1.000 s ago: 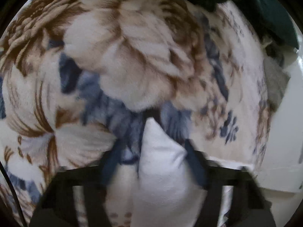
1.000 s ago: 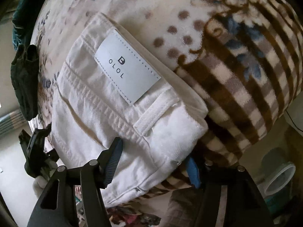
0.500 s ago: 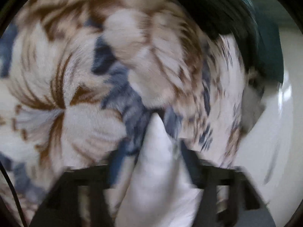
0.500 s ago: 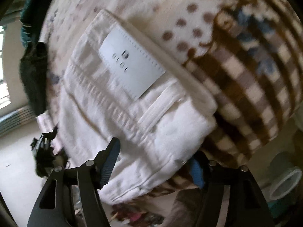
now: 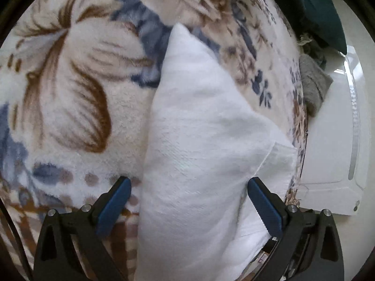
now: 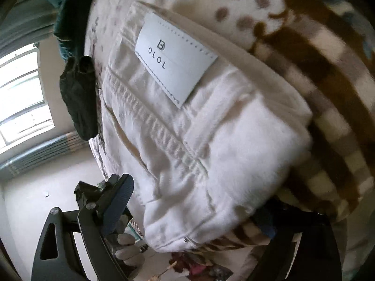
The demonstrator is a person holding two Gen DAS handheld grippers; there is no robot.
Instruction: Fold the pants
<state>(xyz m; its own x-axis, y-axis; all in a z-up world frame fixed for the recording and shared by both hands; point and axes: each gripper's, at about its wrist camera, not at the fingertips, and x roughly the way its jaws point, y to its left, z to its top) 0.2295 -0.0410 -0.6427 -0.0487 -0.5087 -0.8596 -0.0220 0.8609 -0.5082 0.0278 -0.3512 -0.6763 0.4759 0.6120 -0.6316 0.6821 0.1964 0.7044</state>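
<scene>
**laundrybot_fan:** So which step is the person on? The white denim pants [image 6: 201,140] look folded into a compact bundle already, lying on the fluffy floral blanket in cream, brown and blue [image 5: 70,107] near its edge, with the pale rectangular brand patch [image 6: 173,58] facing up.

**umi_tinkerer:** Reads like the tail end of a fold. In the left wrist view, the left gripper [image 5: 187,187] has its blue-padded fingers spread wide, either side of a pointed white corner of the pants [image 5: 199,140]. The cloth sits between the jaws but doesn't look pinched, so he'd call that one released.

**laundrybot_fan:** And the right one?

**umi_tinkerer:** The right gripper [image 6: 196,210] is also wide open, straddling the near end of the bundle. Only its left finger [image 6: 117,201] shows clearly (the other is mostly lost in shadow under the cloth), and whether it touches the fabric can't be told.

**laundrybot_fan:** Next move?

**umi_tinkerer:** His guess: either back both grippers away, or close on that loose corner and tuck it flat. Some dark green clothes [image 6: 79,103] sit at the far edge, well clear of it.
</scene>
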